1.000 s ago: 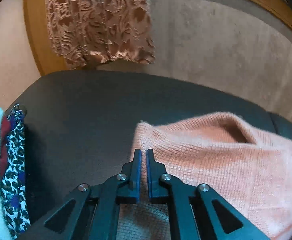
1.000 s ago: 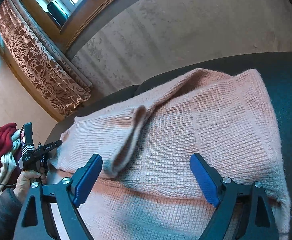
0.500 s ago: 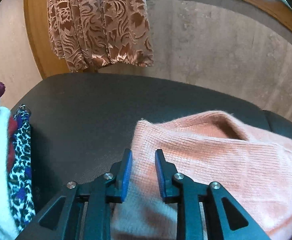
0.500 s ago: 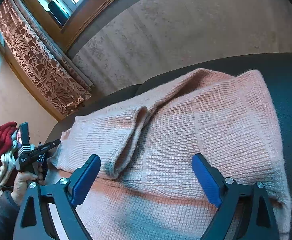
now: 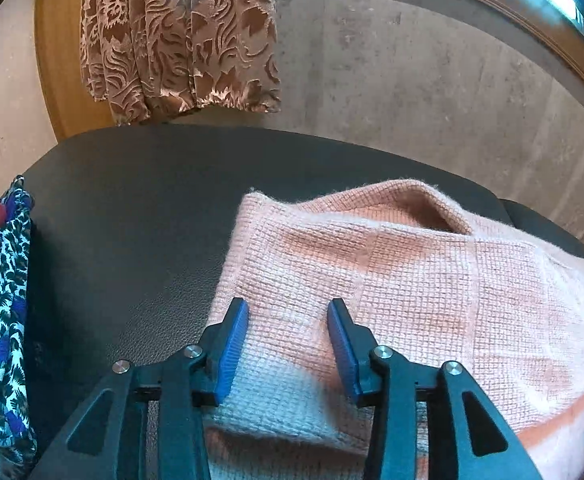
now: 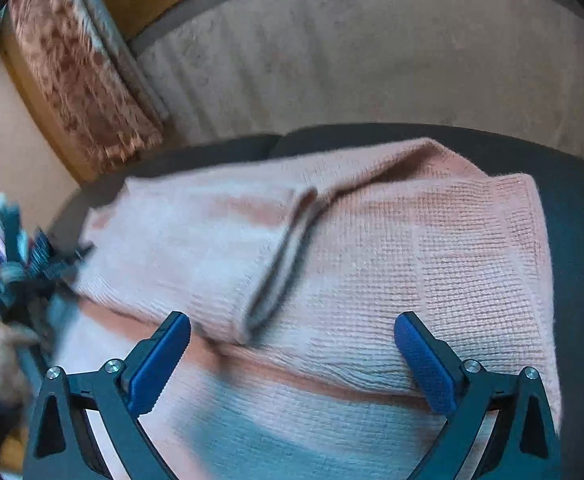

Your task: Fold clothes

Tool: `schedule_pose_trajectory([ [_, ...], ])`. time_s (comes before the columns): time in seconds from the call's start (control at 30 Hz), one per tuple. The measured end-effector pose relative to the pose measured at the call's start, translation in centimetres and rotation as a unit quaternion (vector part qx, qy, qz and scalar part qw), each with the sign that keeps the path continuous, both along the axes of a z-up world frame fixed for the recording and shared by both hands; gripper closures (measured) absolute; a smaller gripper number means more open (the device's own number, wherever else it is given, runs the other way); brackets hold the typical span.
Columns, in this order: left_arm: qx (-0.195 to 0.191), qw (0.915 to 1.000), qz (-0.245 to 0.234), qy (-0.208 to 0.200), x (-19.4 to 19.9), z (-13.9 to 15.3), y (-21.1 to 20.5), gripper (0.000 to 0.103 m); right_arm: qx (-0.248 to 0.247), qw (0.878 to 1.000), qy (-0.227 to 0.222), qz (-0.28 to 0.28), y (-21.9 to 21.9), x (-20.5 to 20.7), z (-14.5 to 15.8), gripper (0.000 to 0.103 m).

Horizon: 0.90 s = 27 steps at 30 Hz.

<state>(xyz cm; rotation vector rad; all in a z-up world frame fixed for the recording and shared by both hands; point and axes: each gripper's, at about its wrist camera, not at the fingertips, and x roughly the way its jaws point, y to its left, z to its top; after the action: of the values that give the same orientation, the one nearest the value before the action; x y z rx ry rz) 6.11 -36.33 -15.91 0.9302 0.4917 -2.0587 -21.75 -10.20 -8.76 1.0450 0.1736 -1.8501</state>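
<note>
Opening over the sweater (image 5: pixel 392 280), both the left hand-held gripper (image 5: pixel 287 344) and right hand-held gripper (image 6: pixel 292 360) are holding nothing; the folded sleeve (image 6: pixel 211 248) risks slipping loose.

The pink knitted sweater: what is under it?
The pink knitted sweater lies on a dark leather-like surface, visible around its edges. Whether anything else lies beneath it cannot be seen; the knit covers it.

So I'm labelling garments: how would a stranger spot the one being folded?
Find the dark padded surface below the patterned curtain. The pink waffle-knit sweater lies spread on it, unlike the leopard-print fabric piled at its edge.
</note>
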Motion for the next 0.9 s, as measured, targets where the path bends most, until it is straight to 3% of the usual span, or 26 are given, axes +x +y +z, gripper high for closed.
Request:
schedule_pose_trajectory([
  [0.13, -0.005, 1.0, 0.002, 0.0, 0.2, 0.3, 0.3, 0.061, -0.024, 1.0, 0.014, -0.015, -0.9, -0.4, 1.7, 0.001],
  [0.2, -0.004, 1.0, 0.003, 0.003, 0.4, 0.3, 0.1, 0.061, 0.0, 1.0, 0.031, -0.006, -2.6, -0.4, 1.7, 0.006],
  [0.23, -0.005, 1.0, 0.003, 0.003, 0.4, 0.3, 0.1, 0.061, 0.021, 0.999, 0.036, -0.004, -3.4, -0.4, 1.2, 0.018],
  [0.3, -0.011, 0.9999, 0.008, 0.007, 0.6, 0.5, 0.2, 0.06, 0.062, 0.998, 0.028, 0.007, -5.3, -0.3, 0.0, 0.074],
  [0.33, -0.017, 0.9997, 0.014, 0.011, 0.8, 0.7, 0.3, 0.06, 0.056, 0.998, 0.024, 0.008, -5.5, -0.2, -0.1, 0.076],
  [0.4, -0.026, 0.999, 0.03, 0.023, 1.5, 1.2, 0.6, 0.06, 0.047, 0.998, 0.034, 0.005, -5.7, -0.1, 0.6, 0.092],
  [0.47, -0.019, 0.9989, 0.036, 0.024, 1.6, 1.0, 0.2, 0.06, 0.021, 0.999, 0.048, -0.003, -5.8, -0.2, 2.4, 0.092],
  [0.57, -0.01, 0.9995, 0.031, -0.003, 0.6, 0.4, 0.0, 0.059, 0.03, 0.997, 0.075, -0.019, -6.5, -1.0, 3.2, 0.092],
  [0.67, -0.035, 0.9989, 0.024, -0.021, 0.0, 0.5, 0.9, 0.059, 0.099, 0.992, 0.074, -0.019, -7.7, -1.7, 0.3, 0.092],
  [0.73, -0.056, 0.9981, 0.026, -0.006, 0.4, 1.2, 1.6, 0.059, 0.094, 0.992, 0.084, -0.022, -6.9, -1.5, -0.2, 0.086],
  [0.8, -0.08, 0.9963, 0.02, 0.024, 1.1, 2.5, 2.3, 0.059, 0.091, 0.991, 0.091, -0.034, -6.3, -1.4, 0.3, 0.07],
  [0.9, -0.118, 0.9912, -0.012, 0.057, 1.3, 4.2, 3.6, 0.058, 0.06, 0.992, 0.111, -0.029, -5.9, -0.7, 2.2, 0.067],
])
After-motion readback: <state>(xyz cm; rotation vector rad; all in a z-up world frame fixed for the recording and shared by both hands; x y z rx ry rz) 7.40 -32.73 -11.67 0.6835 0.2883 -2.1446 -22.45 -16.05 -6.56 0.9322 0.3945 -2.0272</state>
